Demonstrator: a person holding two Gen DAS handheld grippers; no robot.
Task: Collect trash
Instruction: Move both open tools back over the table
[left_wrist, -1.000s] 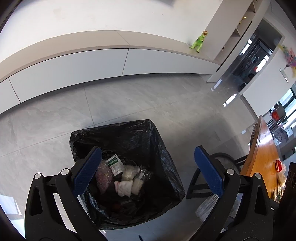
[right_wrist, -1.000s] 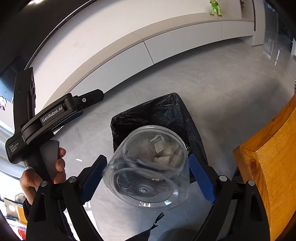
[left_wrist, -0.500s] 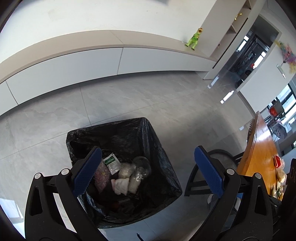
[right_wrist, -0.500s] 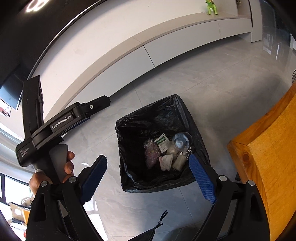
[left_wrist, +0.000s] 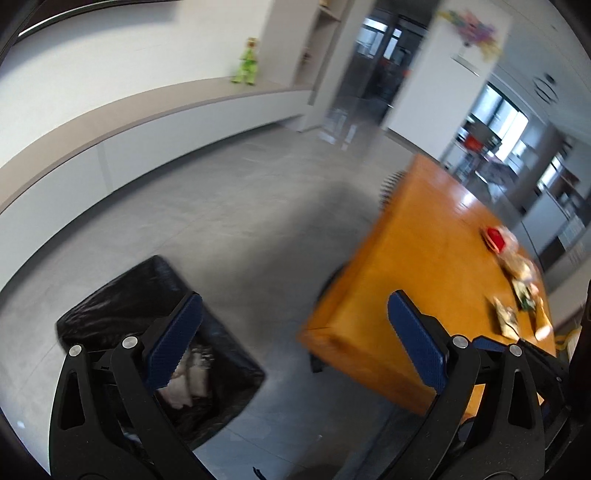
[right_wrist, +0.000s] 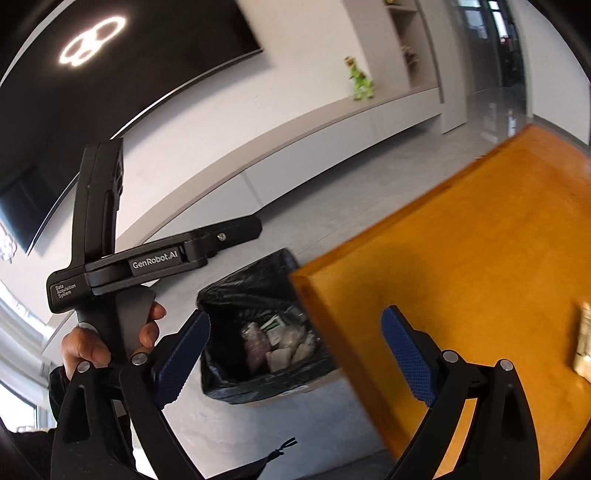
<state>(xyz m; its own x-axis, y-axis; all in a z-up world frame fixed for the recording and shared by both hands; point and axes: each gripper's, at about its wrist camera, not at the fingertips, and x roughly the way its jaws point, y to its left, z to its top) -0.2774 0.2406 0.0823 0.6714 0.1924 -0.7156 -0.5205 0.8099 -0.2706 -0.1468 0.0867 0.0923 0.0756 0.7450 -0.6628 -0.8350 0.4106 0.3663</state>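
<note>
Both the left tongs (left_wrist: 295, 343) and the right tongs (right_wrist: 295, 354) gape wide and carry nothing, so I judge a fresh pickup is due. The lined bin (right_wrist: 258, 332) sits at seven o'clock of the bench (left_wrist: 436, 266). Wrappers (left_wrist: 521, 291) wait at three o'clock; its near corner stands between.
</note>
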